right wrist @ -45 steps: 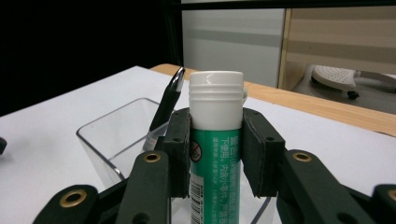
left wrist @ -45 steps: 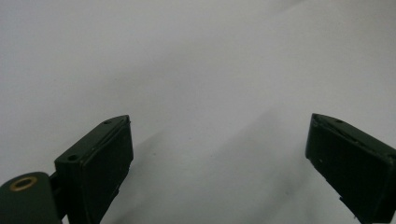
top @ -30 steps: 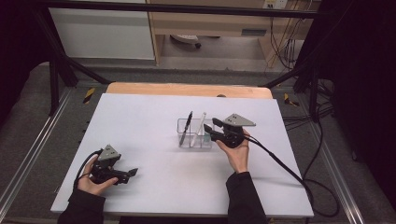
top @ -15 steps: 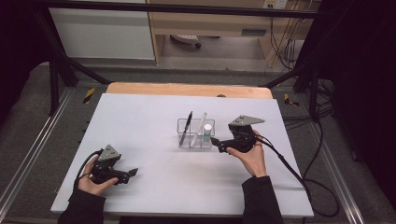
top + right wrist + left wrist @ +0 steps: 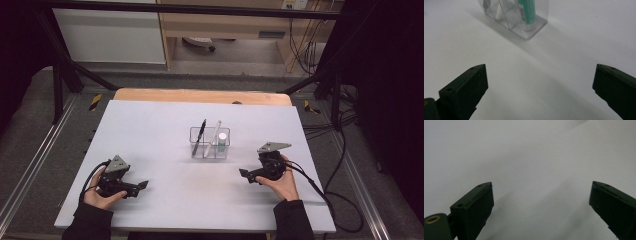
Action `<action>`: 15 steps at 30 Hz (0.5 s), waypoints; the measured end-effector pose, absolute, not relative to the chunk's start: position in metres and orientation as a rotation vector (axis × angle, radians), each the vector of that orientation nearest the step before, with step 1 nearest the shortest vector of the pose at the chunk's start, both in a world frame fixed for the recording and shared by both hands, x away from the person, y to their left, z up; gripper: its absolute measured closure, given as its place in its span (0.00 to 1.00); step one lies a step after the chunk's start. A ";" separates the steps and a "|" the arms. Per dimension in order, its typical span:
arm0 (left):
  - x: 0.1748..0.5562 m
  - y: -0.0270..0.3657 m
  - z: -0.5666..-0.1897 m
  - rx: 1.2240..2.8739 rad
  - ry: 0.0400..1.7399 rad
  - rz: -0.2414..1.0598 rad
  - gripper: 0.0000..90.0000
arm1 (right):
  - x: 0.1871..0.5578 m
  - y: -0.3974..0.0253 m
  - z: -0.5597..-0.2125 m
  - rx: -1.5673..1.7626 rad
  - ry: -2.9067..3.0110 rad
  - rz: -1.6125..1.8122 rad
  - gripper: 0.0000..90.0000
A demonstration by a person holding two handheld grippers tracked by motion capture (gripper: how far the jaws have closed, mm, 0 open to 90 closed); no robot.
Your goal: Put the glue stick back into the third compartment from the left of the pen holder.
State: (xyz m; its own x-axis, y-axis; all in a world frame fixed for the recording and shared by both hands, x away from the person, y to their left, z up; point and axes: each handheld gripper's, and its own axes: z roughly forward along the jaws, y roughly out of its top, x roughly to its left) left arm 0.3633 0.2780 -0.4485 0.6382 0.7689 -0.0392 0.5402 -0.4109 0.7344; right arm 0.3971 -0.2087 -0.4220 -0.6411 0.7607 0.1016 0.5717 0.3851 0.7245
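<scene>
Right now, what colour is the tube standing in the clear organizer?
Green with a white cap: the tube in the clear organizer shows best in the right gripper view.

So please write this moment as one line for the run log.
left hand-held gripper: open, empty | right hand-held gripper: open, empty, apart from clear holder | holder: black pen, white pen, glue stick

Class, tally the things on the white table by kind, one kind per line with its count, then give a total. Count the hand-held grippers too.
Clear organiser: 1
Black pen: 1
White pen: 1
Green-and-white tube: 1
Grippers: 2, the left gripper and the right gripper, both open and holding nothing
Total: 6
</scene>
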 end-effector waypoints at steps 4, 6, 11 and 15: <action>0.363 0.277 -0.449 2.124 1.011 0.391 0.06 | 0.390 -0.223 -0.432 1.180 2.384 1.151 0.01; 0.363 0.277 -0.449 2.124 1.009 0.392 0.06 | 0.387 -0.230 -0.437 1.188 2.392 1.136 0.01; 0.363 0.276 -0.450 2.127 0.999 0.384 0.06 | 0.379 -0.244 -0.448 1.210 2.399 1.127 0.01; 0.362 0.277 -0.449 2.123 0.993 0.387 0.06 | 0.374 -0.253 -0.453 1.215 2.398 1.132 0.01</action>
